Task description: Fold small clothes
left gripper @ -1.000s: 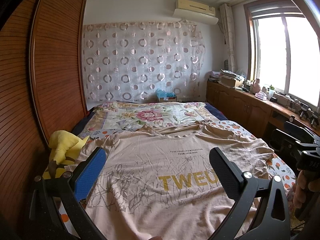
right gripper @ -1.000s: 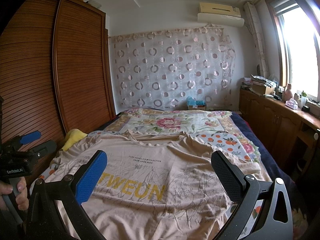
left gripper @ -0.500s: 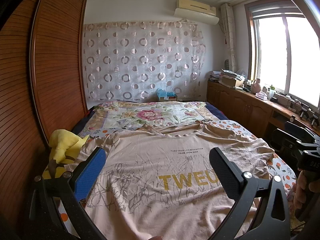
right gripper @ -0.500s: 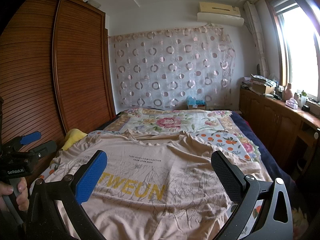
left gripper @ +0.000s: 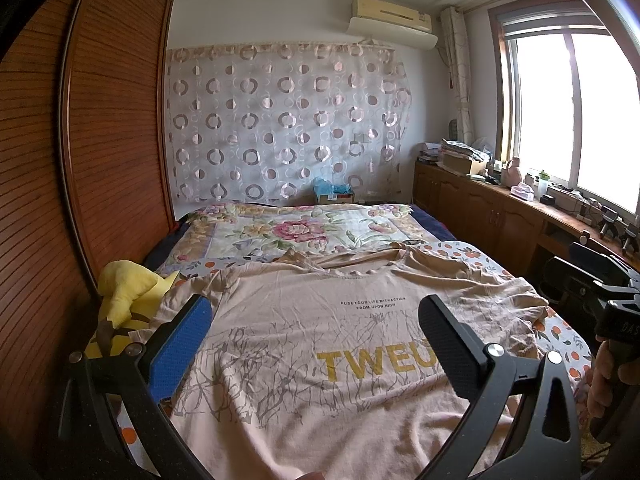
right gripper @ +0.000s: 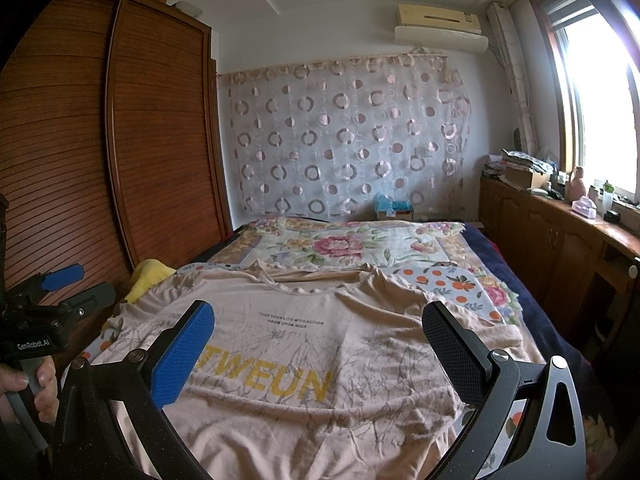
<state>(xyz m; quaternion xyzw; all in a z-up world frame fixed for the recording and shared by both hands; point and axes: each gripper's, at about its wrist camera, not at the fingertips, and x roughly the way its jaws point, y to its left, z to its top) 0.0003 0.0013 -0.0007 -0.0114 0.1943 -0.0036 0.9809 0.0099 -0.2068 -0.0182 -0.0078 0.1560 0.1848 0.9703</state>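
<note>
Beige T-shirt [right gripper: 304,364] apparently flat on bed [right gripper: 452,276]

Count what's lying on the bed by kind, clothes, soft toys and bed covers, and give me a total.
Clothes: 1, the beige T-shirt, spread flat, print up.
Soft toys: 1, the yellow plush toy at the bed's left edge.
Bed covers: 2, the floral quilt and the orange-print sheet.
Total: 4.

The T-shirt [left gripper: 320,344] lies flat on the bed [left gripper: 304,232] with open air above it. A yellow plush toy [left gripper: 124,296] crowds its left edge beside the wardrobe [left gripper: 100,152]. A cabinet [right gripper: 560,248] bounds the right side.
</note>
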